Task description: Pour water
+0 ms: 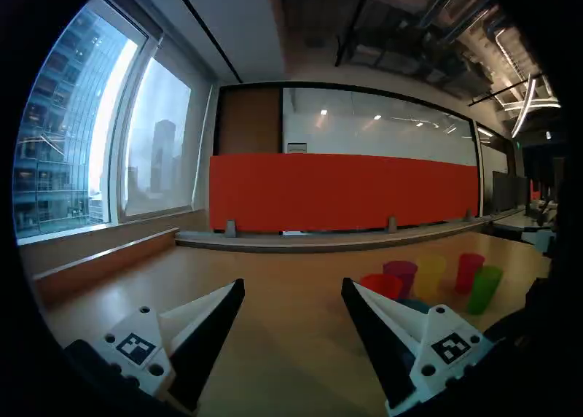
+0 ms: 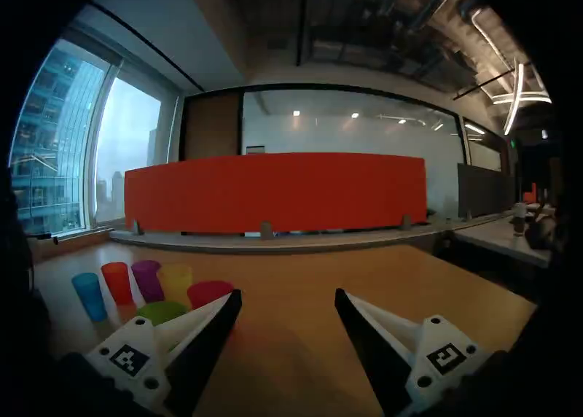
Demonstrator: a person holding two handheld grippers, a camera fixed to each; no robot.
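While I look along the left gripper (image 1: 291, 286), its two fingers (image 1: 211, 322) stand spread wide with bare table (image 1: 291, 359) between them. They are released, grasping and touching nothing. The cups sit on the table beyond the right-hand finger. A red cup (image 1: 379, 284) is just past that fingertip, with a purple cup (image 1: 401, 270) behind it and a yellow cup (image 1: 430, 270) beside the purple one. A pink-red cup (image 1: 470, 267) and a green cup (image 1: 484, 289) stand further out to the right. A bluish cup (image 1: 414, 305) peeks over the finger's upper edge, partly hidden. Those I see whole stand upright; I cannot tell whether any holds water. Far ahead of the tips, a red partition (image 1: 342, 191) runs along the back of the table.

Through the right gripper view, the right gripper (image 2: 286, 294) is likewise wide open and empty, with only table between its fingers (image 2: 386, 337). Here the cups lie off the left-hand finger. The green cup (image 2: 162, 311) is just behind that finger and the red cup (image 2: 209, 291) is near its tip. The yellow cup (image 2: 176, 277), purple cup (image 2: 148, 278), an orange cup (image 2: 116, 281) and a blue cup (image 2: 90, 295) trail outward to the left. The red partition (image 2: 277, 191) stands well beyond.
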